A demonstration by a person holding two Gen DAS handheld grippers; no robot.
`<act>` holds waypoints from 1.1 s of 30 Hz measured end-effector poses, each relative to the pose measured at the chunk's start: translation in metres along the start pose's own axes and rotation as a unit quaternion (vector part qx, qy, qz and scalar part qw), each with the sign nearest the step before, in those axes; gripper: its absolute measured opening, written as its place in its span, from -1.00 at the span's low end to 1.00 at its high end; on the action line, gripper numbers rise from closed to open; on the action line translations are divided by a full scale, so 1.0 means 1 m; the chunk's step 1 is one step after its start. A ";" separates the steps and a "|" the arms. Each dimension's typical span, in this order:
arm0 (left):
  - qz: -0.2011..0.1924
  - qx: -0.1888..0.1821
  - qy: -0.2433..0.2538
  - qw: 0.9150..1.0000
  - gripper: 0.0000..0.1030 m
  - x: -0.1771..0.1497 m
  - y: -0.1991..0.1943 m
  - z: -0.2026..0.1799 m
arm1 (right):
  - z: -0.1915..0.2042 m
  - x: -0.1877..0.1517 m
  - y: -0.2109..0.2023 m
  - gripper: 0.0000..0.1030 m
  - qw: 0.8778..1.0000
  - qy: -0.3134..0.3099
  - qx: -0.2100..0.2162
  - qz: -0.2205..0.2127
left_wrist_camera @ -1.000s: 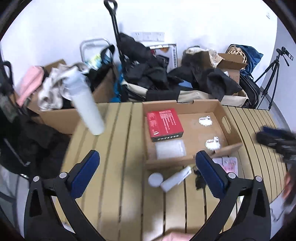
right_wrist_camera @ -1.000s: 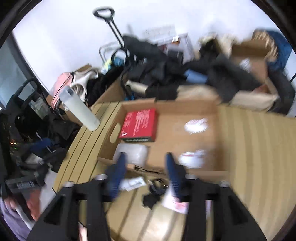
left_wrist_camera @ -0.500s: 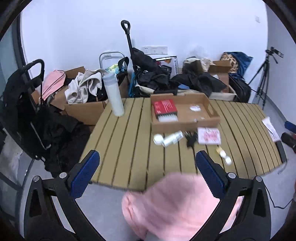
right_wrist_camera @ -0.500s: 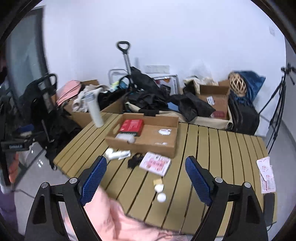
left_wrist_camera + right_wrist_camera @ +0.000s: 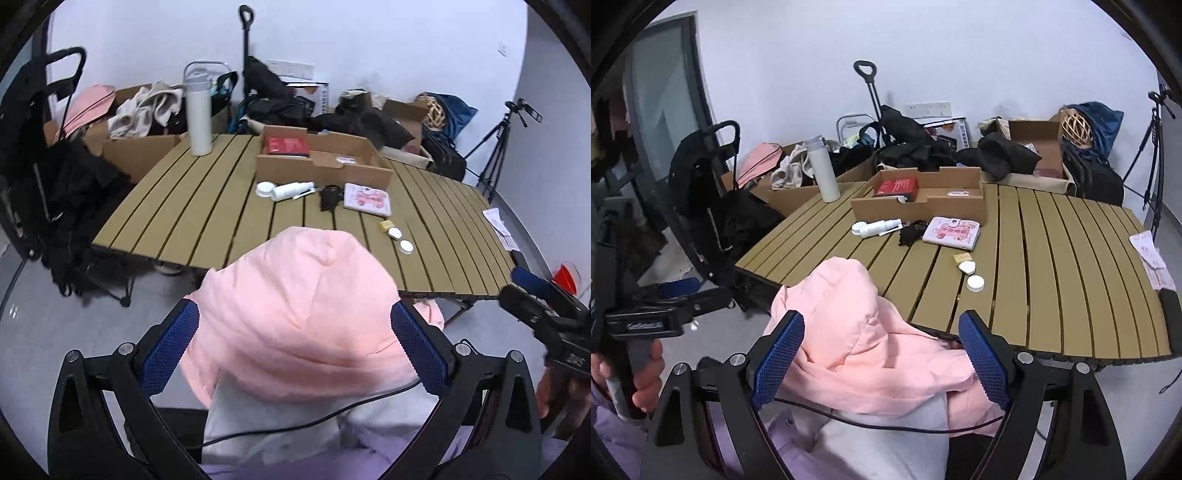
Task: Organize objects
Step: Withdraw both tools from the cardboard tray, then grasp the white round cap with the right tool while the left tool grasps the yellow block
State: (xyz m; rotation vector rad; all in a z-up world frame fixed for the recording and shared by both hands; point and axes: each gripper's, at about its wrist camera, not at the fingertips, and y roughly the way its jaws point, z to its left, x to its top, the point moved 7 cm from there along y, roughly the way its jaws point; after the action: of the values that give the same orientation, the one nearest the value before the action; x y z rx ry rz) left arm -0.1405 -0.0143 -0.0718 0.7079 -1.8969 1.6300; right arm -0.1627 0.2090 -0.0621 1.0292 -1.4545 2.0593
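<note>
A cardboard tray (image 5: 325,168) (image 5: 919,208) on the slatted table holds a red box (image 5: 288,145) (image 5: 897,185). In front of it lie a white spray bottle (image 5: 291,190) (image 5: 877,228), a black tangled item (image 5: 328,195) (image 5: 911,230), a pink pouch (image 5: 367,195) (image 5: 951,232) and small white lids (image 5: 400,240) (image 5: 971,275). My left gripper (image 5: 295,347) and right gripper (image 5: 882,356) are both open and empty, held back from the table over a pink garment (image 5: 295,317) (image 5: 857,332) in the person's lap.
A tall white flask (image 5: 198,112) (image 5: 823,168) stands at the table's far left corner. Boxes of clothes, bags and a trolley crowd the wall behind. A tripod (image 5: 496,140) stands right. Papers (image 5: 1150,258) lie at the table's right edge (image 5: 1137,332).
Both grippers have pulled far back from the tray to the near side of the table. The pink garment now fills the foreground between the fingers.
</note>
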 end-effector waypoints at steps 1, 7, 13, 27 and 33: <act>0.001 -0.002 0.004 1.000 1.00 0.000 0.003 -0.002 | -0.004 -0.001 0.004 0.70 1.000 0.002 -0.004 0.003; -0.003 -0.032 0.069 0.997 1.00 0.011 0.049 -0.038 | -0.044 -0.016 0.052 0.38 0.999 -0.012 -0.041 0.025; 0.015 -0.069 0.122 0.990 0.76 0.052 0.141 -0.092 | -0.093 -0.001 0.150 0.22 0.997 -0.042 -0.050 0.047; 0.151 -0.108 0.167 0.968 -0.19 0.071 0.320 -0.166 | -0.158 -0.001 0.207 -0.40 0.994 -0.011 -0.079 0.069; 0.160 -0.124 0.184 0.962 -0.33 0.067 0.322 -0.178 | -0.158 0.003 0.180 -0.40 0.997 0.034 -0.060 0.038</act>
State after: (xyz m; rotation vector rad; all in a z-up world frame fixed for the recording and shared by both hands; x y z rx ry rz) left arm -0.4010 0.2016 -0.2316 -0.0108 -1.9532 1.5346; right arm -0.3419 0.2890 -0.1997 0.8600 -1.5831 2.0098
